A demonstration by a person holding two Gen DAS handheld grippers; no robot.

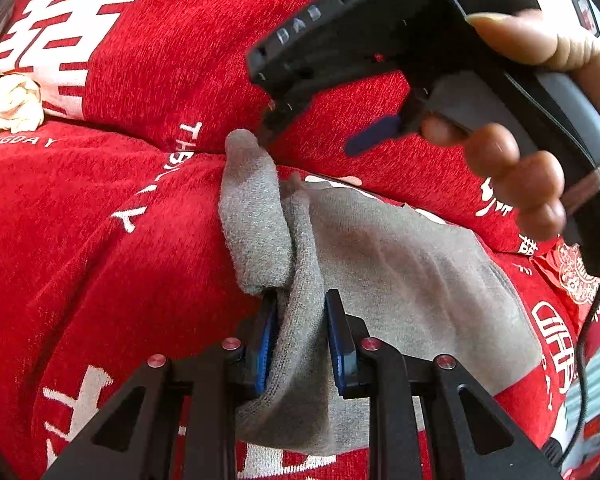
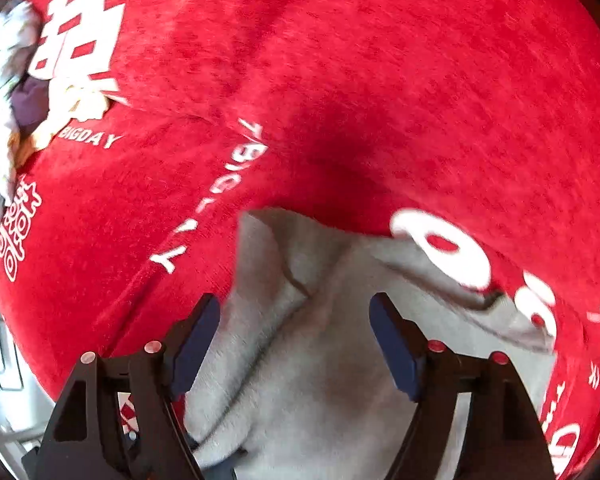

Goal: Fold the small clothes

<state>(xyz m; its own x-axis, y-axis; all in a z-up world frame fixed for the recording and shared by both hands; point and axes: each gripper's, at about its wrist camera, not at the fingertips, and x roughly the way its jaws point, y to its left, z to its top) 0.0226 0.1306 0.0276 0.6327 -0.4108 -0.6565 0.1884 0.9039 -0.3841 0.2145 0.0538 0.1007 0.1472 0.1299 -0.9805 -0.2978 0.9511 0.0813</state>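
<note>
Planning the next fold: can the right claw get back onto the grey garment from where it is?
Probably yes. The right claw is open directly above the grey garment, with nothing between; the left claw pins one fold.

Lying on a cloth (image 1: pixel 100 240) spread over the whole surface: a sock (image 1: pixel 380 264), running from between the left gripper (image 1: pixel 300 336) jaws out to their right. Standing up just ahead of the left jaw: a folded end of it. Hanging ahead and right of those jaws, above the sock: the right gripper (image 2: pixel 294 344), sock lying beneath its spread jaws. Sitting far ahead-left: crumpled clothes (image 1: pixel 14 106).
</note>
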